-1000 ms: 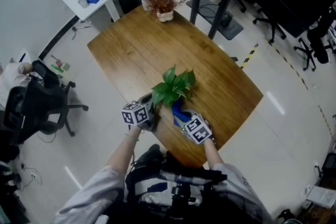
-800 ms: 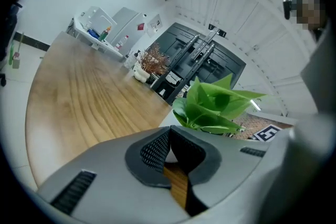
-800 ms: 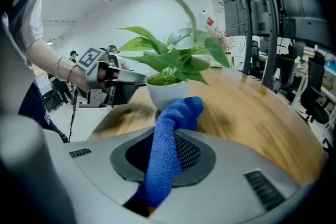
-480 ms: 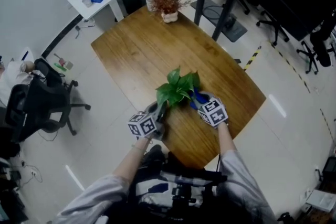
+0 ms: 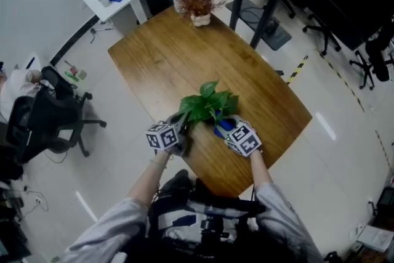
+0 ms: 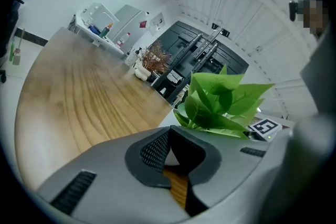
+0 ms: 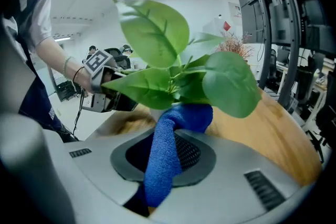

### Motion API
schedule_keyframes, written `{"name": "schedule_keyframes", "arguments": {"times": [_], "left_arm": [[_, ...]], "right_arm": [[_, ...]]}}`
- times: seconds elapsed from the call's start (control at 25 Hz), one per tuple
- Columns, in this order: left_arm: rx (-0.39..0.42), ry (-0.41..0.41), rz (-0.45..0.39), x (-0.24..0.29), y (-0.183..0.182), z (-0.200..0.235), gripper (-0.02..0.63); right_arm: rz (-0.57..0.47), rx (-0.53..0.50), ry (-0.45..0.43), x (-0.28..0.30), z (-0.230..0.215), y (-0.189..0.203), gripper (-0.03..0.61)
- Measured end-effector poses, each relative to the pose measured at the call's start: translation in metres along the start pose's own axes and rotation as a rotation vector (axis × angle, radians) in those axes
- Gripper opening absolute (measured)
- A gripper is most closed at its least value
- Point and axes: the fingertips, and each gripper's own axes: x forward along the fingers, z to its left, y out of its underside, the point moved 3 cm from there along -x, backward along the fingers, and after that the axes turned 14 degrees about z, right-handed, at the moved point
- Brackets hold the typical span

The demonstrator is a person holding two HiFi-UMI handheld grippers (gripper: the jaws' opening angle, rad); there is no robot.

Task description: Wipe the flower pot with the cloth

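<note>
Since the flower pot [image 6: 167, 119] sits dead ahead of both grippers, caught between them, we judge that the coming stroke turns on the right gripper [image 7: 169, 150]. It is pinching the blue cloth [image 7: 161, 173], whose free end is bunched against the pot's wall just beyond its tips. The left gripper [image 6: 167, 138] faces it from the opposite side, its jaws pressed together on what looks to us like the pot's pale rim (little of it shows). The green leaves [image 7: 157, 34] spread right above both grippers and hide most of the pot, so any sweep should run low, round the wall. The bench [image 5: 166, 58] beyond the grippers is bare up to a dried plant [image 5: 197, 0], well apart.
</note>
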Motion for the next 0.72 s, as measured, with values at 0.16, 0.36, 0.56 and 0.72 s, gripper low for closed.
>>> {"name": "schedule_keyframes", "arguments": {"times": [0.16, 0.36, 0.56, 0.72], "left_arm": [[0.024, 0.013, 0.037, 0.013, -0.011, 0.005, 0.009], [0.049, -0.026, 0.081, 0.027, -0.017, 0.015, 0.009], [0.052, -0.034, 0.083, 0.029, -0.017, 0.016, 0.009], [0.074, -0.03, 0.056, 0.014, -0.016, 0.011, 0.009]], "right_arm": [[0.002, 0.077, -0.009, 0.01, 0.026, 0.009, 0.066], [-0.002, 0.181, 0.011, 0.023, 0.034, 0.014, 0.066], [-0.001, 0.234, 0.034, 0.023, 0.035, 0.01, 0.066], [-0.039, 0.292, 0.059, 0.012, 0.036, 0.012, 0.066]]}}
